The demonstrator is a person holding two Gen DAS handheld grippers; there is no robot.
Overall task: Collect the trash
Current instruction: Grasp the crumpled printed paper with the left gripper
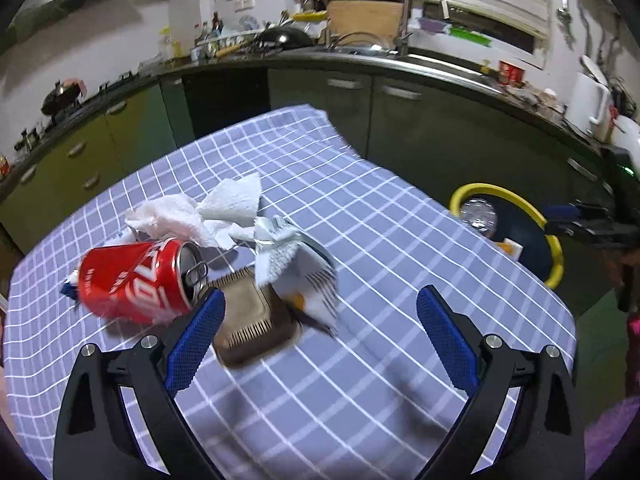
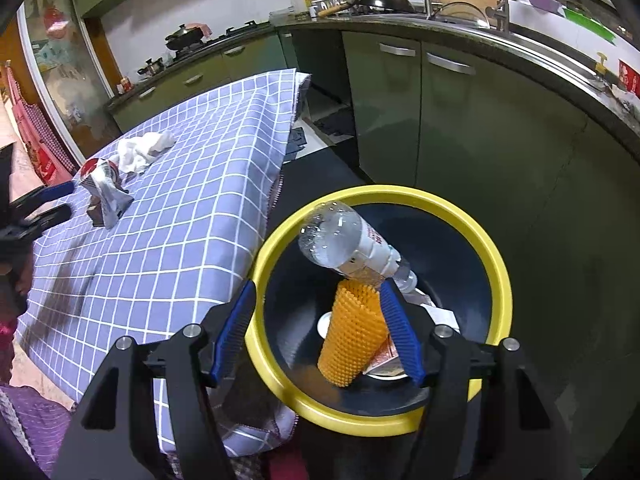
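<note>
Several light scraps sit beside my landmark, the red can (image 1: 138,282): soft tissue (image 1: 192,216) behind it, a crinkly wrapper (image 1: 296,268) right of it. I'd pinch the can's thin, dentable sides gently. My left gripper (image 1: 320,312) gapes empty; my right gripper (image 2: 320,312), well away over the bin (image 2: 496,272), stands wide, the bottle (image 2: 348,244) released.

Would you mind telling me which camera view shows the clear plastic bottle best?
The right wrist view: the plastic bottle fills the frame's middle, tilted inside the yellow-rimmed bin, label and neck visible. In the left wrist view only its crumpled base peeks over the bin's rim at far right, small.
</note>
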